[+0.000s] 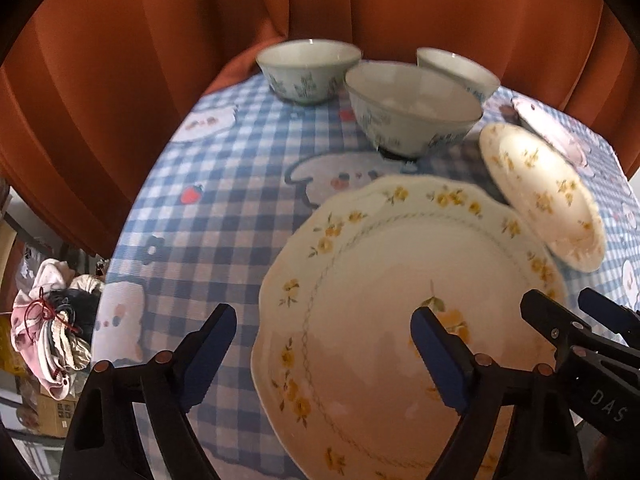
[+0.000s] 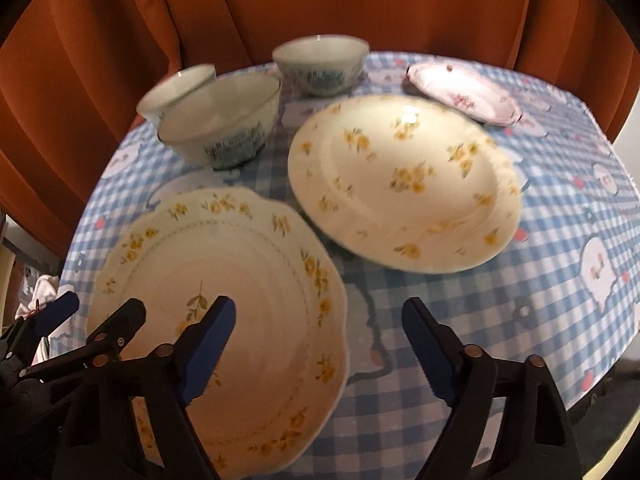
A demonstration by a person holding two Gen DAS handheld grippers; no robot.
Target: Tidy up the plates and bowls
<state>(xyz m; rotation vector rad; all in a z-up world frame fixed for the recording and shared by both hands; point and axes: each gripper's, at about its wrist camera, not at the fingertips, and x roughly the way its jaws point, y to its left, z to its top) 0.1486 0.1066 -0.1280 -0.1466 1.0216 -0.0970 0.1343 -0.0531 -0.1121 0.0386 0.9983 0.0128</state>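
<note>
The scalloped plate (image 1: pixel 400 320) lies flat on the bench, directly ahead of and below both sets of fingers. The left gripper (image 1: pixel 324 356) straddles its left rim; the right gripper (image 2: pixel 320 352) straddles its right rim — neither is clearly nearer. Both pairs of fingers stand wide apart, grasping nothing, not touching the plate. A second yellow-flowered plate (image 2: pixel 404 184) sits just beyond.

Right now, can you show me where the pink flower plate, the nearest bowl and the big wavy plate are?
pink flower plate (image 2: pixel 466 94): right wrist view, on its middle.
nearest bowl (image 2: pixel 224 124): right wrist view, on its inside wall.
big wavy plate (image 1: pixel 380 280): left wrist view, on its bare centre.
</note>
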